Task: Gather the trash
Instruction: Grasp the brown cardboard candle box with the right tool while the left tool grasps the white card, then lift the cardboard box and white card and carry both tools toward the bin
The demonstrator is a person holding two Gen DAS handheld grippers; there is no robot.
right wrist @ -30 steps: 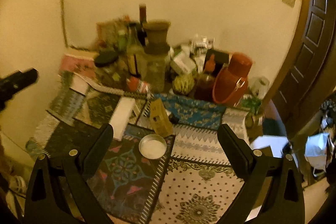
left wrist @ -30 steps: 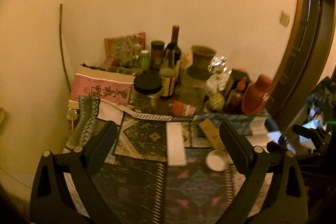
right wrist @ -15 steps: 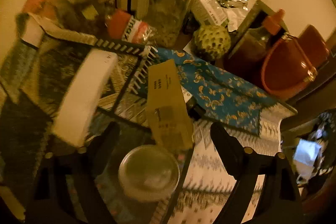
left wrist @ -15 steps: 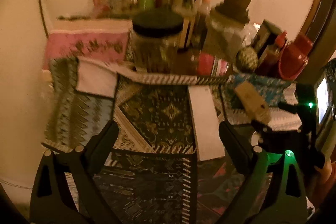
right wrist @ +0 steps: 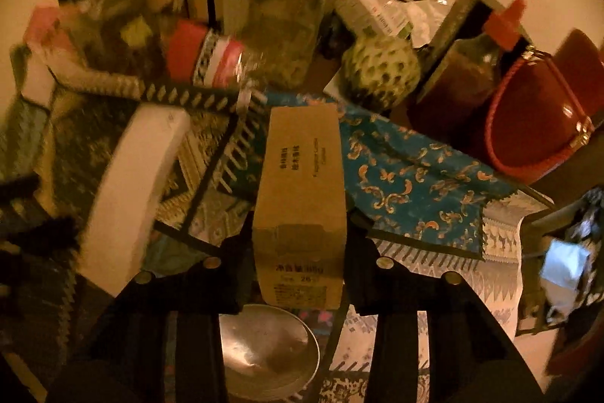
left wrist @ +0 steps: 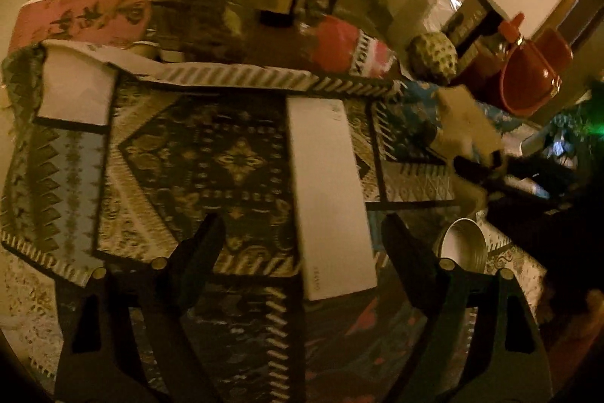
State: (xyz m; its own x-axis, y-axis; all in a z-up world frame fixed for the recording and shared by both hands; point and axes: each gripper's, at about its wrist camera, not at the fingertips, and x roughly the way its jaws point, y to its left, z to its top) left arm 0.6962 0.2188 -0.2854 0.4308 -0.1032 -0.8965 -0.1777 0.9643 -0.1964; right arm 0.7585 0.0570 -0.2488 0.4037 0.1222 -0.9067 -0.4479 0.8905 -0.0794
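One brown carton (right wrist: 300, 210), one white box (left wrist: 328, 199), one metal bowl (right wrist: 264, 350) on the counter (left wrist: 211, 153). Your right gripper (right wrist: 298, 252), jaws just closing, clamps the carton at 12 o'clock. Your left gripper (left wrist: 302, 233), narrowing slightly, straddles the white box untouched. Back clutter blurred; both grippers sit lower than before.

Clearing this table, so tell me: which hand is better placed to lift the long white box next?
Left. The left tool is open with the white box between its fingers, not yet gripped. The right tool has just been closing and is on the brown carton.
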